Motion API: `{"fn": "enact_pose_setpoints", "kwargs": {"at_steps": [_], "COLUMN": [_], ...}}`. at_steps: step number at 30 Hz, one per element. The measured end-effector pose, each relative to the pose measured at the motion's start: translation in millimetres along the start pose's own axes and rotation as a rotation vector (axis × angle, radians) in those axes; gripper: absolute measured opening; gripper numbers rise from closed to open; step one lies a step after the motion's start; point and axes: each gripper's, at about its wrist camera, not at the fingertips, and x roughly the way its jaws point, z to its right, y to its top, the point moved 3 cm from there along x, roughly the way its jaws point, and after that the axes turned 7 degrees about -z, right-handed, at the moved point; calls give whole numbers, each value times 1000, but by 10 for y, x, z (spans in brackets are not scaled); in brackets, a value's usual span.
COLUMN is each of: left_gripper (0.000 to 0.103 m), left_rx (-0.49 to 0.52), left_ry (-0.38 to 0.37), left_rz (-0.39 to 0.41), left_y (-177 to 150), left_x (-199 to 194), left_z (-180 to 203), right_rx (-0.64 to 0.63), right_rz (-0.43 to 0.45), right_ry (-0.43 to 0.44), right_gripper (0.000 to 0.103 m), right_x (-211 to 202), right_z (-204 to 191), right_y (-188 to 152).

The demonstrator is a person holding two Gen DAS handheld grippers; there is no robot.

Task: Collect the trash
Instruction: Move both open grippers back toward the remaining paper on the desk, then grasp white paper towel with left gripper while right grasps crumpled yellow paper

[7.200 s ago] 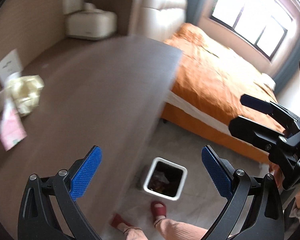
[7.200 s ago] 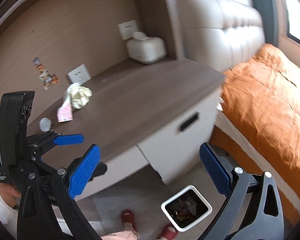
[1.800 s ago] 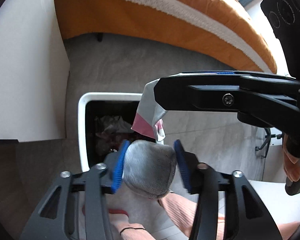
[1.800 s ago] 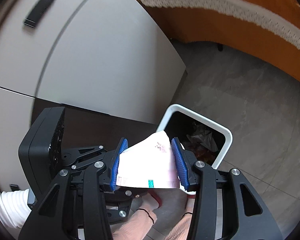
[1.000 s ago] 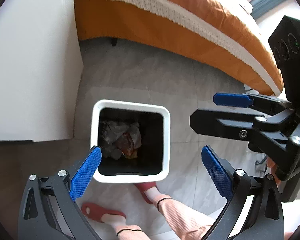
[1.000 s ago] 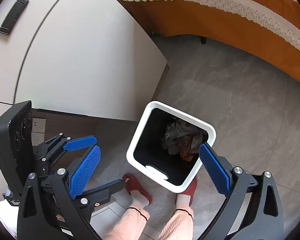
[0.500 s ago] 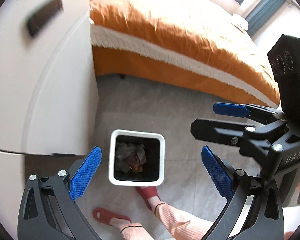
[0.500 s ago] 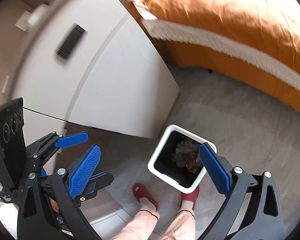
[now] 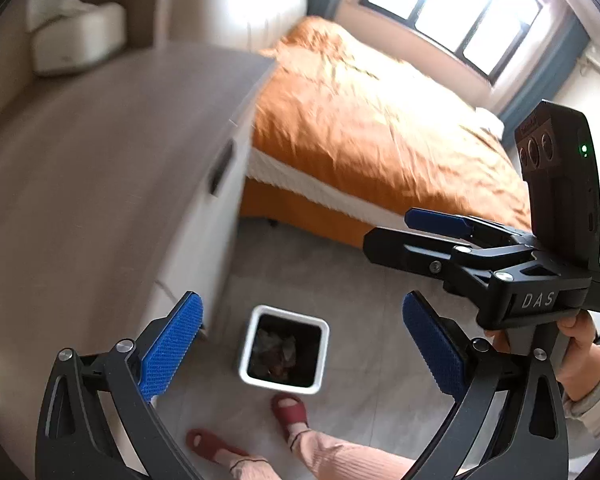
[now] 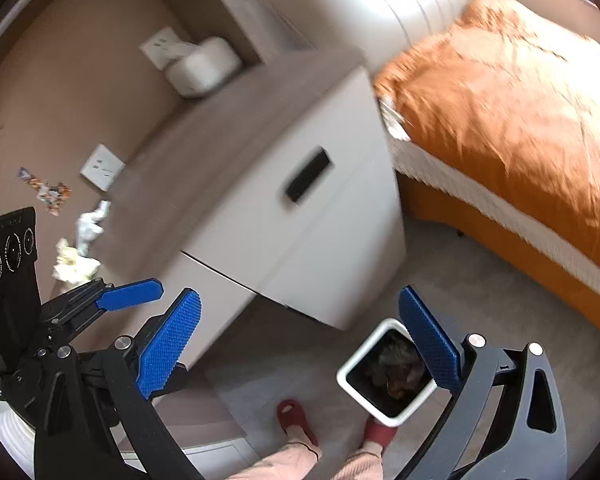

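Left gripper (image 9: 302,342) and right gripper (image 10: 300,342): jaws apart, empty. White square trash bin (image 9: 285,350) on floor; crumpled yellowish wrapper (image 10: 74,264) on brown wooden surface (image 9: 80,168) at 9 o'clock.

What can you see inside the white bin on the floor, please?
The bin holds crumpled rubbish, greyish on top with an orange-brown scrap lower down. The dark walls and the top layer hide whatever lies beneath, and blur prevents identifying single pieces.

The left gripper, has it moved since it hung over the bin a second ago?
Yes. The left gripper has lifted away from the bin, which looks smaller, and tilted up toward the brown desktop.
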Motion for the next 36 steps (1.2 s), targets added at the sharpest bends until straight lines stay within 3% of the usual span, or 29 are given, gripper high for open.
{"fn": "enact_pose_setpoints", "kwargs": {"at_steps": [16,29,36], "left_gripper": [98,98,98], "left_rx": [-95,-261,-321], "left_ry": [106,268,326], "left_rz": [166,260,282], "left_y": [-109,-524,-743], "left_x": [-1145,-1926,-2159], "left_z": [-536,-1426,-1895], "right_rx": [-265,-438,-489], "right_rz": [73,53,13], "right_ry": [43,129,140], "right_gripper": [99,99,99], "right_x": [-172,77,320], "right_z": [-1208,-2210,-2635], "right_y": [355,397,309]}}
